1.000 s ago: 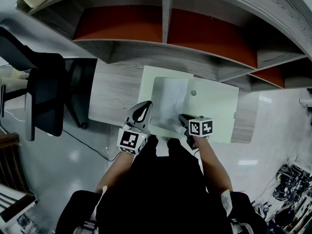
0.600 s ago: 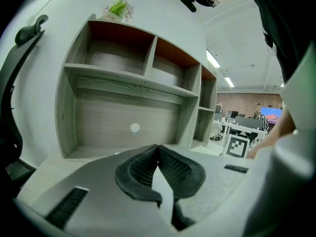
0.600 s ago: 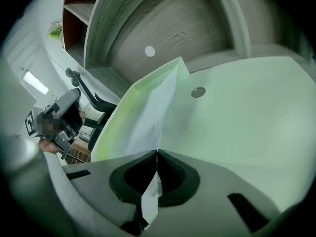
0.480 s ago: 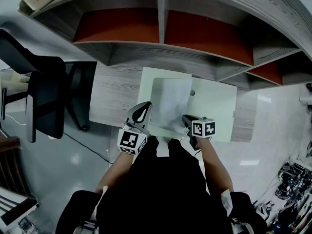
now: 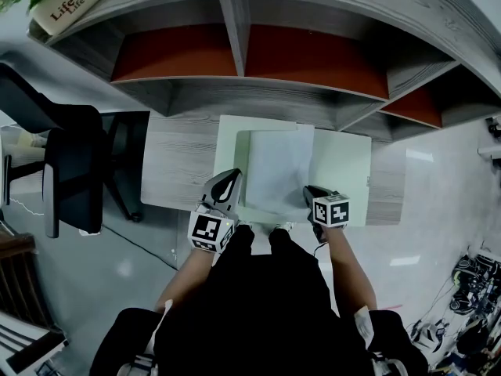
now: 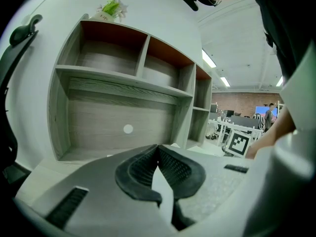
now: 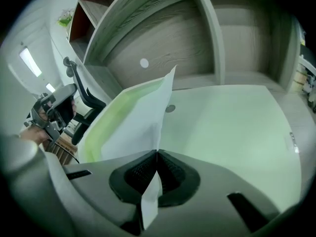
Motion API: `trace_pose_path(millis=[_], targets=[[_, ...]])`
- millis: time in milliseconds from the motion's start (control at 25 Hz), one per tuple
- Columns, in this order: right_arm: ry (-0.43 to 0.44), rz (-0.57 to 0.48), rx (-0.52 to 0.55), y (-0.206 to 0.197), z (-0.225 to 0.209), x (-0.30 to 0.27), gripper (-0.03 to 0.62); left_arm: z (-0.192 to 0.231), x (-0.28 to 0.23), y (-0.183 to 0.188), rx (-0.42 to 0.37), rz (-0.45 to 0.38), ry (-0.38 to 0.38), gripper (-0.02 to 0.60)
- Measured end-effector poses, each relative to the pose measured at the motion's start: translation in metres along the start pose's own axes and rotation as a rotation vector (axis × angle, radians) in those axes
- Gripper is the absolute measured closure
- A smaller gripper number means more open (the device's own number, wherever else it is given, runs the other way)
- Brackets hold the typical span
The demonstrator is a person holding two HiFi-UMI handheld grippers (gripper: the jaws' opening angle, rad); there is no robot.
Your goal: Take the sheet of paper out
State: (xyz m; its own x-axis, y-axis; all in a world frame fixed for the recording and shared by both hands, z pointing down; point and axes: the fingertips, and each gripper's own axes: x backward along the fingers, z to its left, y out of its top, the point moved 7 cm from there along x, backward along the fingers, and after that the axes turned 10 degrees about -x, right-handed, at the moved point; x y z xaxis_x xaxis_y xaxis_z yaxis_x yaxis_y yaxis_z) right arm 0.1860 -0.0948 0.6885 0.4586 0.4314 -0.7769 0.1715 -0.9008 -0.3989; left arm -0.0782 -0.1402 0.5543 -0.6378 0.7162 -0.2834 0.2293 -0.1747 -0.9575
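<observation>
Shifting sheet of paper: dragged rightward since a second back, now spread further across the pale green folder on the counter.
Right claw: clamped shut on the sheet's near corner, raising that edge.
Left claw: closed tip to tip, seemingly pinching a thin edge of the folder.
Meaning for task: extraction probably well along, not yet finished.
Paper: thin, white, limp, curling upward at the pinch.
Folder: smooth, glossy plastic, flat, with a round snap button.
Counter: grey wood grain.
Claw pads: black, ribbed.
</observation>
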Motion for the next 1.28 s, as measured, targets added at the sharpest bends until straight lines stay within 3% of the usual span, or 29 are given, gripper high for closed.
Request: trace_pose_path(millis=[600,1040,1280], targets=[[-0.130,-0.102,-0.019,-0.001,-0.042,0.040,0.569,-0.025,-0.016,0.016,-0.039,-0.015,-0.063,0.574],[-0.212,-0.217,0.030,0.003,-0.052,0.078,0.569,-0.032,-0.021,0.031,-0.073,-0.037,-0.072,0.574],[-0.249,-0.340,0.113,0.012,-0.038,0.107,0.569,-0.039,-0.023,0.038,-0.080,-0.051,-0.091,0.574]])
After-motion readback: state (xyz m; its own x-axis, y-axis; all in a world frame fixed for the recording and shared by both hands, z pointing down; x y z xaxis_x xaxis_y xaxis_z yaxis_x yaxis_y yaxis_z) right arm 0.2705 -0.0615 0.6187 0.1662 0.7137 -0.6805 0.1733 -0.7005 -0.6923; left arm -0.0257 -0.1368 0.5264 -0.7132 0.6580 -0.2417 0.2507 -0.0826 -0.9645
